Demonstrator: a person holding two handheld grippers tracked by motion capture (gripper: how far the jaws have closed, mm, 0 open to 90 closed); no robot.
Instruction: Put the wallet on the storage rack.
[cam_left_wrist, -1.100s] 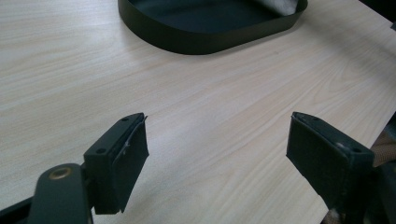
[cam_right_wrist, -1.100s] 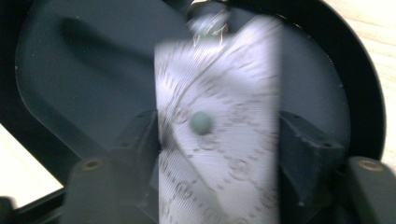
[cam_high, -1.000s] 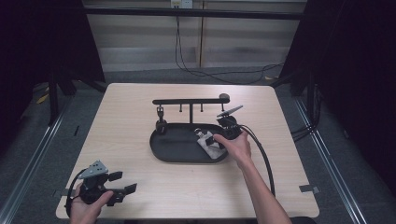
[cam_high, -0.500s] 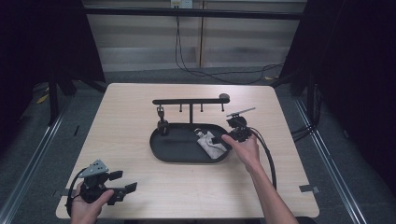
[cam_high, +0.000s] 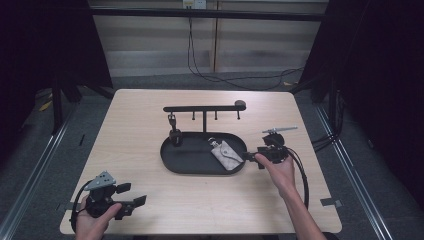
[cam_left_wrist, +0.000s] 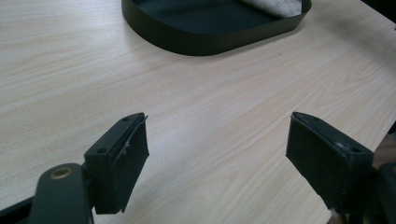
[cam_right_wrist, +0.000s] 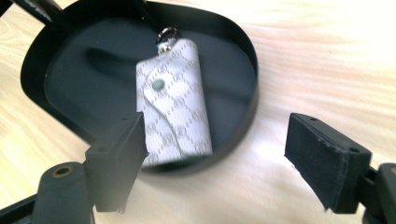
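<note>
We see a pale wooden worktop (cam_high: 150, 130) with a black oval tray (cam_high: 187, 160) near its centre. Inside the tray, toward 3 o'clock, lies a white key pouch (cam_high: 226, 155) with a repeating monogram print we cannot read, a round snap on its flap and a metal ring at its top end. At the tray's 12 o'clock stands a black rack (cam_high: 204, 108), a horizontal bar on a post with short pegs hanging from it; a small dark item (cam_high: 174, 134) dangles from the peg at the bar's left end, down to the tray's rim.

The right hand-held gripper (cam_high: 254, 156) rests on the worktop at the tray's 3 o'clock edge, its jaws spread wide and holding nothing; in the right gripper view the pouch (cam_right_wrist: 173, 107) lies just ahead of the jaws, the tray wall (cam_right_wrist: 243, 116) between them and it. The left hand-held gripper (cam_high: 136, 202) sits well apart at the worktop's 7 o'clock corner, jaws also wide and empty, bare wood between them in the left gripper view, the tray (cam_left_wrist: 205, 39) far ahead.

Cables trail across the floor beyond the worktop at 12 o'clock.
</note>
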